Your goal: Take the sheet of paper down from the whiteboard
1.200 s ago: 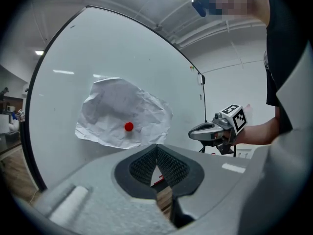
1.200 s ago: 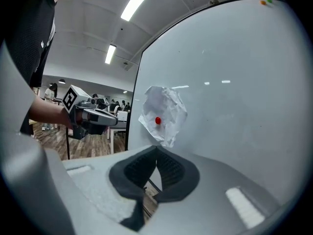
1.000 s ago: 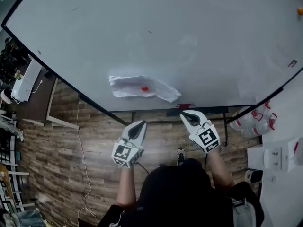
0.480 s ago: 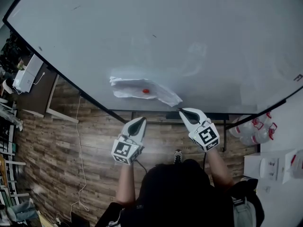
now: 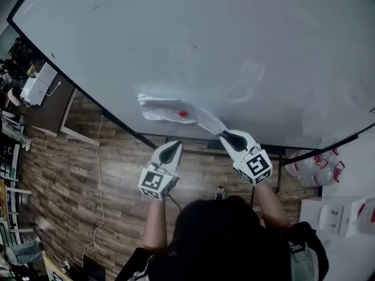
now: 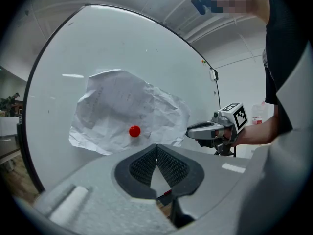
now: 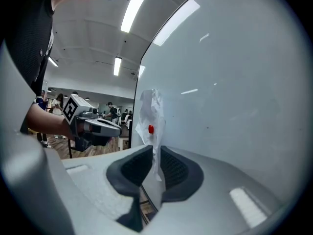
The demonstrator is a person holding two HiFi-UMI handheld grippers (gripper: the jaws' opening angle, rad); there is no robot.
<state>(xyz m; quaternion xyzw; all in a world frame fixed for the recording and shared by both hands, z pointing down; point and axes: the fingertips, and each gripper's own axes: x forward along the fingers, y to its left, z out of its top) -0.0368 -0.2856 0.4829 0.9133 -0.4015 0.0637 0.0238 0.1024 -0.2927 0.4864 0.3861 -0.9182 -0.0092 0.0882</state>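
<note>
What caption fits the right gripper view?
Right gripper pinches crumpled white paper sheet, held on glossy whiteboard by red round magnet.

The right gripper (image 7: 156,149) has its two dark pads closed on the lower edge of a crumpled sheet of paper (image 7: 152,109), which rises edge-on from between them. A red magnet (image 7: 150,129) pins the sheet to the whiteboard (image 7: 234,82), which fills the right side. To the left, a hand (image 7: 49,120) holds the left gripper (image 7: 117,128) level, near the sheet but apart from it, its marker cube (image 7: 72,107) towards the camera. Ceiling light strips (image 7: 138,6) glow above, and people stand far off at the left.
</note>
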